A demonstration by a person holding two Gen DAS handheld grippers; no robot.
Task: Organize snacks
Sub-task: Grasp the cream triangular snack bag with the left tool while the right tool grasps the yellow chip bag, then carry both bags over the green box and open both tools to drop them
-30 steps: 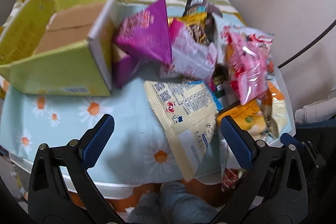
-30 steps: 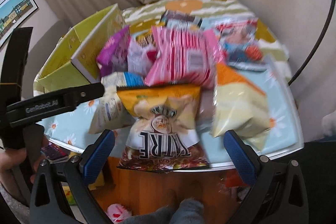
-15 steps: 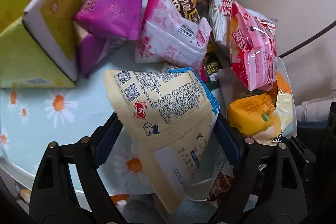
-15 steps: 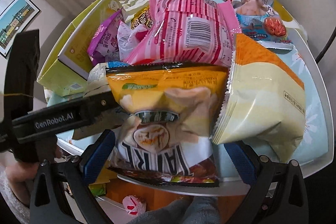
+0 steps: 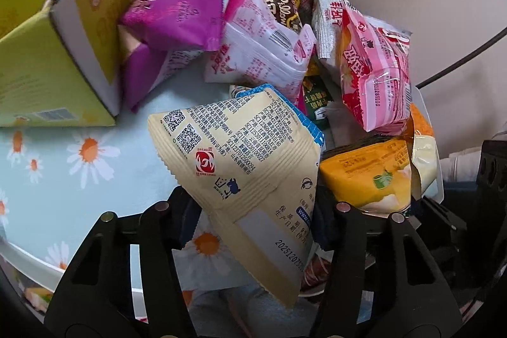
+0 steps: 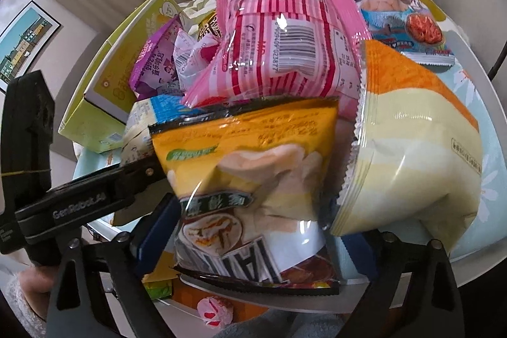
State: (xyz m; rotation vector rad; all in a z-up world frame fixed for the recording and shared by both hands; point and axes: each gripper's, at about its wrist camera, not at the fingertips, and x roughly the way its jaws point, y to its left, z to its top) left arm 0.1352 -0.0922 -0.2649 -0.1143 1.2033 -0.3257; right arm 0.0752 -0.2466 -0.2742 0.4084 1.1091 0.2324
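A heap of snack packets lies on a round table with a daisy cloth (image 5: 63, 179). My left gripper (image 5: 253, 211) points steeply down. Its jaws are closing, and the pads pinch a cream packet with a blue edge (image 5: 240, 154), which creases between them. My right gripper (image 6: 253, 236) straddles a yellow chip bag (image 6: 247, 154) at the table's near edge. Its jaws are closing, and the left pad sits at the bag's edge. A pale yellow and orange bag (image 6: 412, 148) hides the right pad. A yellow-green cardboard box (image 5: 38, 68) stands open at the left.
Purple (image 5: 180, 8), pink-and-white (image 5: 263, 46) and pink striped (image 5: 374, 72) packets crowd the middle, beside a shrimp-snack bag (image 6: 396, 11) at the back. The black frame of the other tool (image 6: 79, 205) crosses the lower left of the right wrist view. A wall and a curtain stand behind the table.
Both grippers came down onto the pile. The left jaws narrowed from wide apart to a pinch on the cream packet. The right jaws started narrowing around the yellow bag.
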